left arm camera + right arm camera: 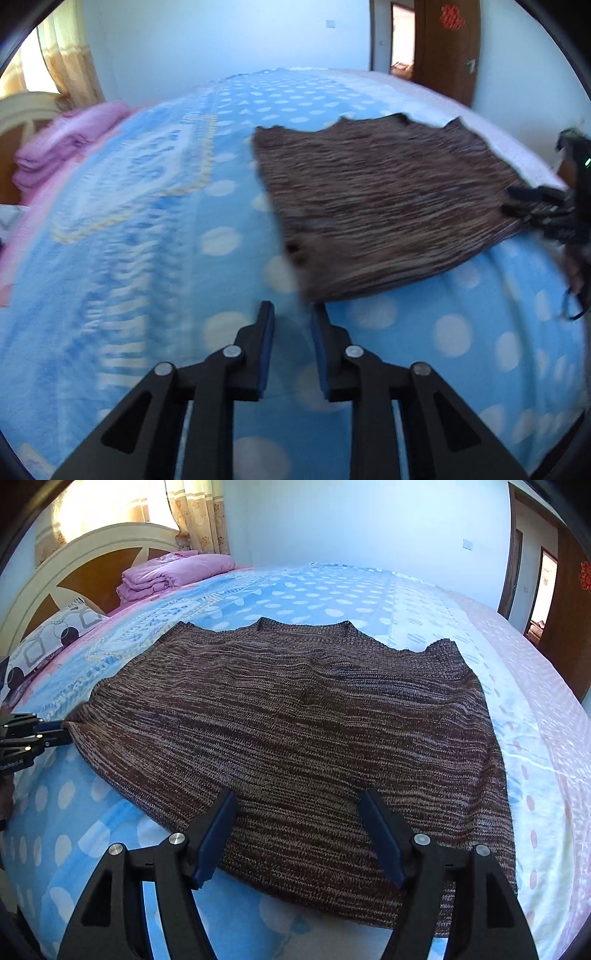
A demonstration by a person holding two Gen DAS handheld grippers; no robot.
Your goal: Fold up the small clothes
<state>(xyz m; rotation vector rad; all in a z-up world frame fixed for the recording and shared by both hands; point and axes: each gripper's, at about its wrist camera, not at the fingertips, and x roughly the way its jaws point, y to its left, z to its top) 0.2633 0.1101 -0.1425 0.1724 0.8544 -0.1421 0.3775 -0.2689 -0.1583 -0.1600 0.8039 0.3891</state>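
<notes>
A brown knitted sweater (369, 192) (295, 709) lies spread flat on a blue dotted blanket (147, 240) (314, 590) covering the bed. My left gripper (292, 310) has its jaws close together, with a narrow gap through which the blanket shows. The sweater's near left corner sits just at its fingertips. In the right wrist view the left gripper (61, 733) meets that same corner at the far left. My right gripper (297, 805) is open wide over the sweater's near hem, with the knit lying between its fingers. The right gripper (511, 203) also appears at the sweater's right edge.
A folded pink quilt (173, 572) (62, 144) and a patterned pillow (48, 642) lie by the cream headboard (74, 554). A brown door (447, 48) stands past the bed's far side. Bare blanket stretches left of and beyond the sweater.
</notes>
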